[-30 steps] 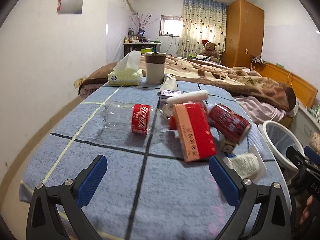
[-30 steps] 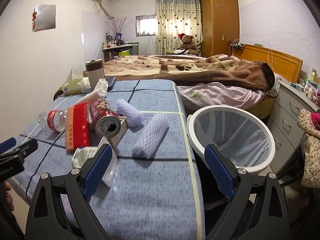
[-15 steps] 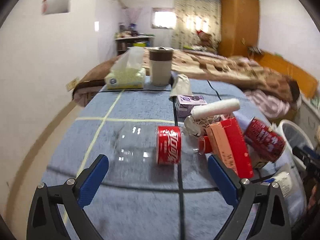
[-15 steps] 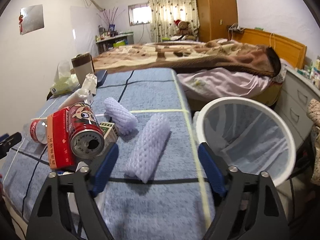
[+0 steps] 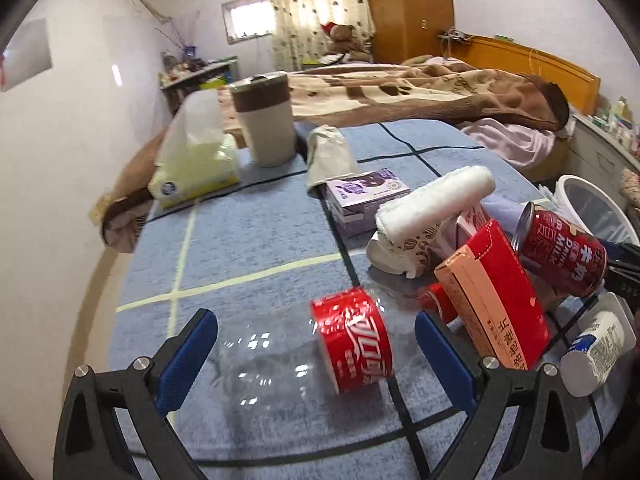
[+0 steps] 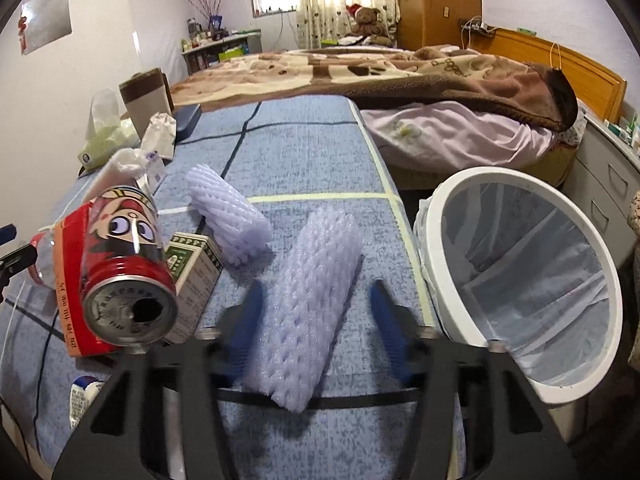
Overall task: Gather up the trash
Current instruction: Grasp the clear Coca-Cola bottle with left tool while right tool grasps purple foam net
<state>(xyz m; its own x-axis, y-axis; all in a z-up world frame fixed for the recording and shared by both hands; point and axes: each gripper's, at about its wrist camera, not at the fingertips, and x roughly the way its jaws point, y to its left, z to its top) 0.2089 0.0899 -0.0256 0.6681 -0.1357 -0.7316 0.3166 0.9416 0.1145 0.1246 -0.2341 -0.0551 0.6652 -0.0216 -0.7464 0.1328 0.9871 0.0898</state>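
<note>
Right gripper (image 6: 316, 328) had its blue jaws closing around the pale lilac foam net sleeve (image 6: 308, 304), which sat between them on the blue checked cloth (image 6: 304, 156), though the pads didn't look like they were pressing on it yet. Left gripper (image 5: 316, 354) was wide open, straddling the clear plastic bottle with the red label (image 5: 320, 348) lying on its side, not touching it as far as I could tell. Just beside the bottle were a red and orange carton (image 5: 496, 300) and a red drink can (image 5: 560, 252), and a second foam sleeve (image 6: 228, 212) lay near the first. So I'd say this was the grab step, twice over. Next up, probably: finish the squeeze gently since foam squashes, lift, and swing right to the white bin lined with a clear bag (image 6: 520, 280), right off the table's edge.
</note>
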